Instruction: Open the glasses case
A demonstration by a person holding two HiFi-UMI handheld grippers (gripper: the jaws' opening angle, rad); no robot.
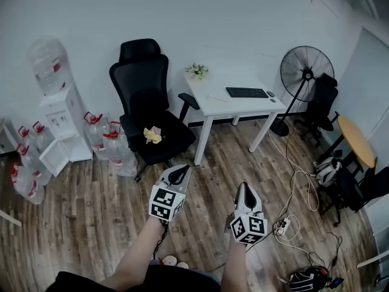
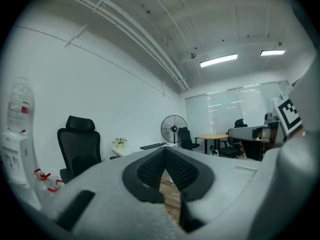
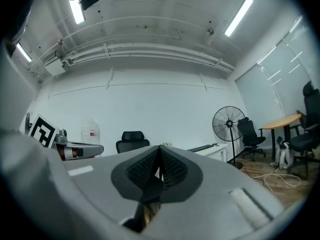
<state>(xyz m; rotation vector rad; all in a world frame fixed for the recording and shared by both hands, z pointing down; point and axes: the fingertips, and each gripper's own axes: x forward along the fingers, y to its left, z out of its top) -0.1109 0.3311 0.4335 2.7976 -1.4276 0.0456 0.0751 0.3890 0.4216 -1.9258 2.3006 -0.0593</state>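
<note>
Over the wood floor (image 1: 91,224), mid-room, I have both tools held out level, side by side and apart from each other, aimed toward the white desk (image 1: 240,106). Left gripper (image 1: 180,170): jaws together, tips meeting, nothing between them in its own view. Right gripper (image 1: 245,189): same, jaws closed tip to tip, nothing clamped. Glasses case: I can't pick it out in any view. A thin pale item (image 1: 217,98) lies on the desk just left of the keyboard (image 1: 246,92), too small to identify. Flowers (image 1: 197,70) sit at the desk's far left corner. Black office chair (image 1: 144,96) stands just left of the desk, with a crumpled yellow thing (image 1: 152,134) on its seat. Left of that, a water dispenser (image 1: 59,111) stands against the wall, with red-capped water bottles (image 1: 104,137) clustered on the floor on both sides of it. Right of the desk is a pedestal fan (image 1: 306,72), then a second dark chair (image 1: 320,102) and a round wooden table (image 1: 354,140) at the frame edge. Power strip (image 1: 283,226) and loose cables (image 1: 298,181) lie on the floor just right of the right gripper. Both gripper views look across the room at the chair, desk and fan. Each shows the other tool's marker cube at its edge.
</note>
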